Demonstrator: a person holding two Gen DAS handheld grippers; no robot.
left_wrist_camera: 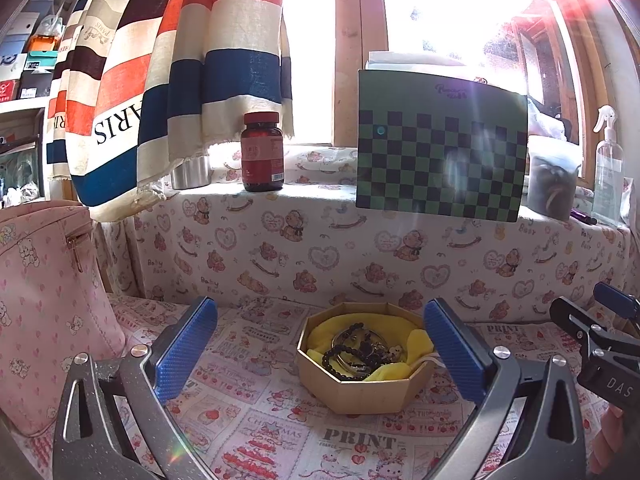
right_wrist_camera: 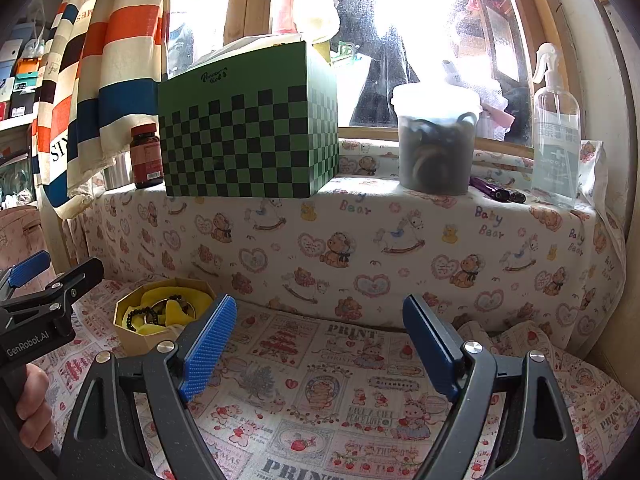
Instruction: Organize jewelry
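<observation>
- While both grippers hang low over the printed cloth (right_wrist_camera: 320,380), nothing is held by either; the left gripper (left_wrist_camera: 320,354) is seen with its blue pads spread wide, the octagonal box (left_wrist_camera: 360,392) framed between them at lower centre of the left view, untouched.
- Jewelry is seen inside the box on yellow padding (left_wrist_camera: 320,336): a black bead bracelet (left_wrist_camera: 340,360) and a tangle of metal pieces; single items cannot be told apart.
- The right gripper (right_wrist_camera: 316,346) is likewise spread, only bare cloth between its pads; in the right view the box (right_wrist_camera: 136,340) lies at lower left, just beyond the left pad.
- On the ledge at mid-frame are noted: a green checkered box (right_wrist_camera: 248,132); a red-capped bottle (left_wrist_camera: 263,152); a lidded tub (right_wrist_camera: 436,140); a spray bottle (right_wrist_camera: 556,132).
- A striped curtain (left_wrist_camera: 168,60) fills the upper left; a pink bag (left_wrist_camera: 44,304) stands at the left edge.
</observation>
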